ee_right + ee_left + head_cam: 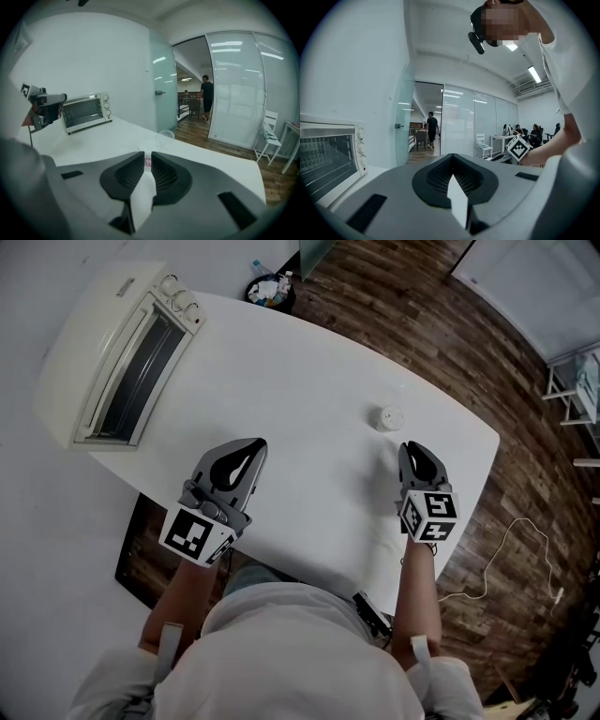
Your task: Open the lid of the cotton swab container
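A white, round-cornered table (309, 371) stands on dark wood floor (422, 306) in a glass-walled office; a cream toaster oven (117, 362) sits at its far left corner, and a bin (271, 291) stands beyond the far edge. The cotton swab container (391, 417) stands lid on near the right edge, bare tabletop around it. Just short of it, the right gripper (413, 448) has its jaws a slit apart, gripping nothing; the left gripper (253, 446) is closed and empty. The container's pink print is too small to read.
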`<state>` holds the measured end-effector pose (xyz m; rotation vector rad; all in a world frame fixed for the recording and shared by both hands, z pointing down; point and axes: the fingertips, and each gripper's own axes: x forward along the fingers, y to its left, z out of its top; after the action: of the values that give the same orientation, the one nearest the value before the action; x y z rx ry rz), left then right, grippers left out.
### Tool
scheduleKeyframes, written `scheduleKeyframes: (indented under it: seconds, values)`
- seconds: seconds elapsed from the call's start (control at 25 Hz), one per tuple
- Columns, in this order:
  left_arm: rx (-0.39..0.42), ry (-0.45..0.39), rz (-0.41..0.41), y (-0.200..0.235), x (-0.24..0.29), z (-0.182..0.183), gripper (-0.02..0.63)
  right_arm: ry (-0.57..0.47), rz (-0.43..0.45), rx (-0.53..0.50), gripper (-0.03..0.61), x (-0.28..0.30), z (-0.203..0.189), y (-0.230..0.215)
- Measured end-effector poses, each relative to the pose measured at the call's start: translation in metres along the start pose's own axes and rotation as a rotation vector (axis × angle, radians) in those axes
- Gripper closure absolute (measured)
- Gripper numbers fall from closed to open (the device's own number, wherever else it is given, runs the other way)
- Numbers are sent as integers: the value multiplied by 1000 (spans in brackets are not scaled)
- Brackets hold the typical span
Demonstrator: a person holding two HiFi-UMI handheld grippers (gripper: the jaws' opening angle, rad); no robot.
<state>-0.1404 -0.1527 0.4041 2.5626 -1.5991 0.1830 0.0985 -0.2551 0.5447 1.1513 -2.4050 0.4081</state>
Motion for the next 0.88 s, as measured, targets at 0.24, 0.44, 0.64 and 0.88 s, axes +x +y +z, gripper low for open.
scheduleKeyframes:
  seconds: [0.24,0.44,0.64,0.88]
  values:
    - [3,-12,-5,-7,-4,9,601,-92,0,-21,552,-34,37,9]
    - [-3,-16,10,-5,-7,19,601,-154,-4,-31,557,-60,64,17]
    - [1,-39,14,-7,-11,35,601,-232,-29,-44,557,-93,88,23]
    - [5,-65,4,-17,-16,53,601,-291,-48,-54,558,-131,108,32]
